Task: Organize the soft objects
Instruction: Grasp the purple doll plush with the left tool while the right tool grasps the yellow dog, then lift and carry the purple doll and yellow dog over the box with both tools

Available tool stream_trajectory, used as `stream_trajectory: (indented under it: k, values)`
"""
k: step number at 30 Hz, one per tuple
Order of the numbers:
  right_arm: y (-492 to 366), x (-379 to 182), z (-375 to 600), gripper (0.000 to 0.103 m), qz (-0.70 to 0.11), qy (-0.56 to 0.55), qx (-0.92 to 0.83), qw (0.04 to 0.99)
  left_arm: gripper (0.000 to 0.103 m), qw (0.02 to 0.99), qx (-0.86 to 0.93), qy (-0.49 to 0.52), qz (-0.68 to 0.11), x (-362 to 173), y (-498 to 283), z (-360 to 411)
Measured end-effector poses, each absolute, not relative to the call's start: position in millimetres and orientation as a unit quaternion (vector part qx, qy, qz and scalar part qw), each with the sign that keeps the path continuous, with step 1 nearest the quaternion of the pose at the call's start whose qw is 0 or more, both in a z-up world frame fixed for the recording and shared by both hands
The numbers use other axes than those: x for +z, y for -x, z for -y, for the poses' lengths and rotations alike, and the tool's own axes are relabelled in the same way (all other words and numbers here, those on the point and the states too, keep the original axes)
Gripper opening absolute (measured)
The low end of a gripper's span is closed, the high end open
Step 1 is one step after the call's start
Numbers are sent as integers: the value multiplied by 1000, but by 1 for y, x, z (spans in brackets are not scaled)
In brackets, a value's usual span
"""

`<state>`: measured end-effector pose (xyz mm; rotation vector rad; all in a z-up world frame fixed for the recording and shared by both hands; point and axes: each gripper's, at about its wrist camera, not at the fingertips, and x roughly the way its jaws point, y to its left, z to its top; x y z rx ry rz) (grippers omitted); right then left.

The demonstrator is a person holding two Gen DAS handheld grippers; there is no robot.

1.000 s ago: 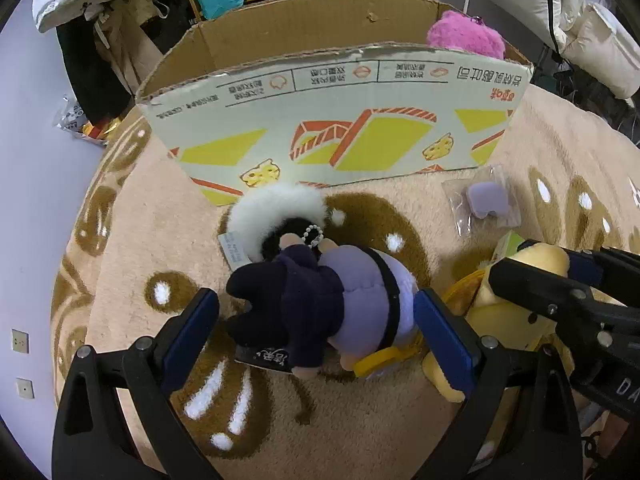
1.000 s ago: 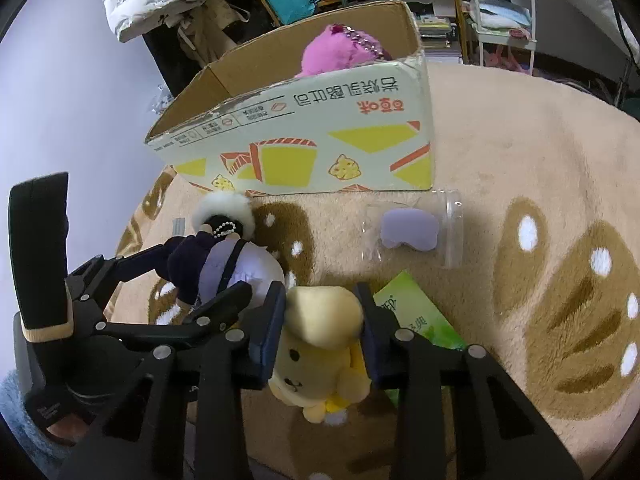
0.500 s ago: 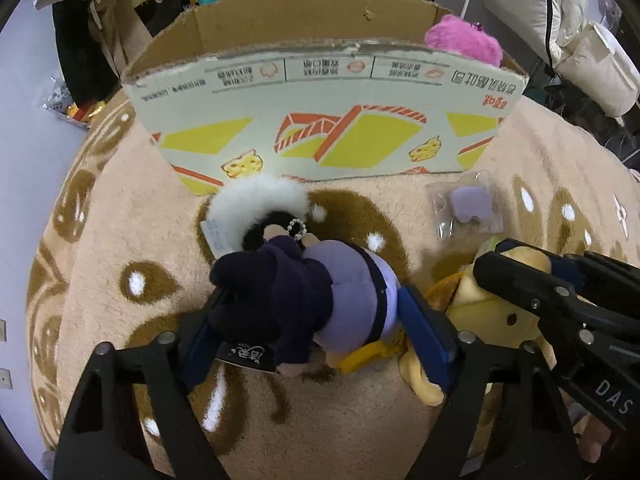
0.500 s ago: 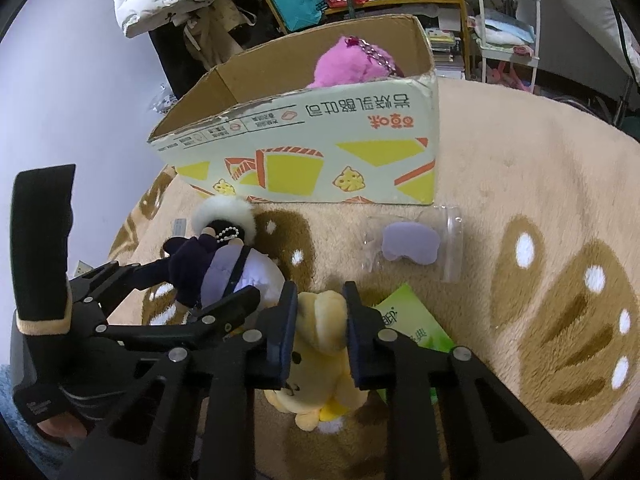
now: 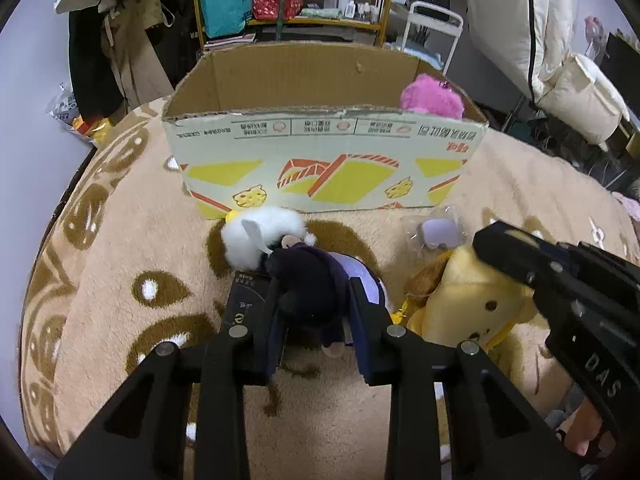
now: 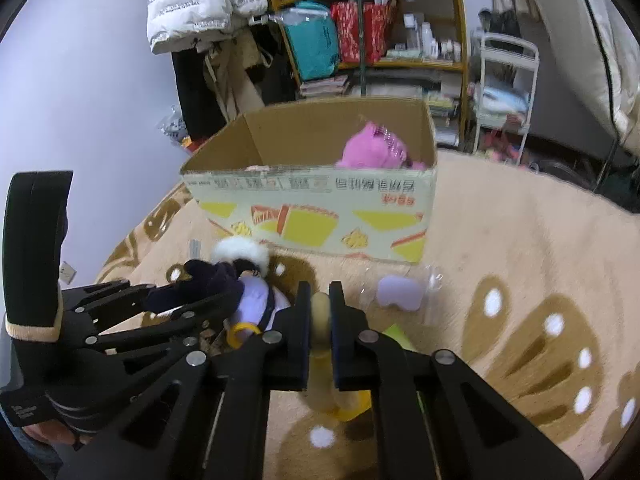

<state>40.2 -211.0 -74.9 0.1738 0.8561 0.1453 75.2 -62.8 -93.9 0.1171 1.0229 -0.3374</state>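
A tan, deep-pile rug with brown paw-shaped patches and white spots covers the floor of a cluttered room, where a yellow-framed shelf holds a teal bag, red bags and small bottles, and a white quilted jacket hangs over dark coats against a pale lilac wall. A white wire trolley stands to the right of the shelf.

On the rug sits an open cardboard box, plain brown inside, its printed front showing yellow and orange shapes. A fluffy pink toy lies in the box's right-hand corner.

In front of the box, the left gripper is clamped on a soft doll with a dark purple jacket, lilac body and puffy white fur hat, its padded blue fingers pressing into the plush from both sides. Just beside it to the right, the right gripper is pinched tight on a smooth yellow plush dog, which is squeezed thin between the black fingers. A yellow ring shows between the two toys. Near the box's right end lies a clear, crinkled plastic pouch holding a rounded lilac piece.
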Motion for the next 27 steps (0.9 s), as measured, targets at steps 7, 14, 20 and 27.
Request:
stream_trajectory:
  k: [7,14,20,27]
  values:
    - [-35,-60,218,8,-393,-87,51,914,27,872,-164,-61,-457,-81,-63,62]
    - [-27,-37,223,8,-346,-78,33,934,27,904,-150,-74,-394,-55,-40,59]
    - [-24,-17,223,8,-309,-76,36,947,27,933,-133,-63,-327,-29,-27,50]
    - [-25,-6,225,8,-291,-86,40,952,27,943,-107,-63,-307,-23,-28,44]
